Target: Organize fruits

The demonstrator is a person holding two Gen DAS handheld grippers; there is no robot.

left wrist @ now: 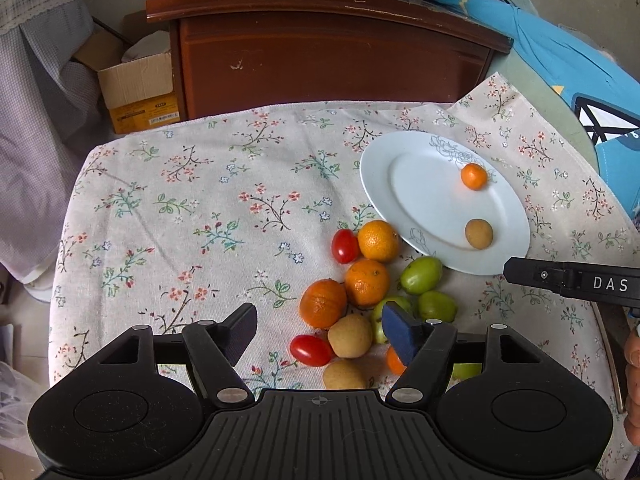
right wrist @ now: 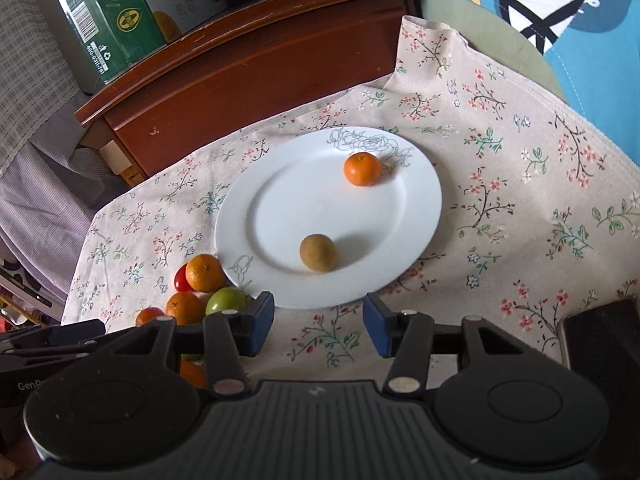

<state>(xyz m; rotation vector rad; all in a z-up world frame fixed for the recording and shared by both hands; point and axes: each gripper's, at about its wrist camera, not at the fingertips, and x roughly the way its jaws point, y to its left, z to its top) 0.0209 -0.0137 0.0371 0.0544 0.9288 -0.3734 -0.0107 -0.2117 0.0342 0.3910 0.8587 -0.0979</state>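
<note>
A white plate (left wrist: 400,168) (right wrist: 280,184) on the floral cloth holds a small orange (left wrist: 474,176) (right wrist: 363,169) and a brown fruit (left wrist: 478,233) (right wrist: 318,253). A pile of loose fruit lies beside it: oranges (left wrist: 367,282), red tomatoes (left wrist: 310,350), green fruits (left wrist: 421,275) and brown fruits (left wrist: 350,336). My left gripper (left wrist: 320,332) is open and empty, low over the pile, straddling it. My right gripper (right wrist: 319,326) is open and empty, just in front of the plate's near rim. Part of the pile shows left of it (right wrist: 205,273).
A dark wooden cabinet (left wrist: 328,52) (right wrist: 248,64) stands behind the table with boxes on top (right wrist: 108,12). A cardboard box (left wrist: 136,88) sits on the floor at left. A blue printed fabric (left wrist: 580,80) lies at right. A dark object (right wrist: 600,344) lies at the near right.
</note>
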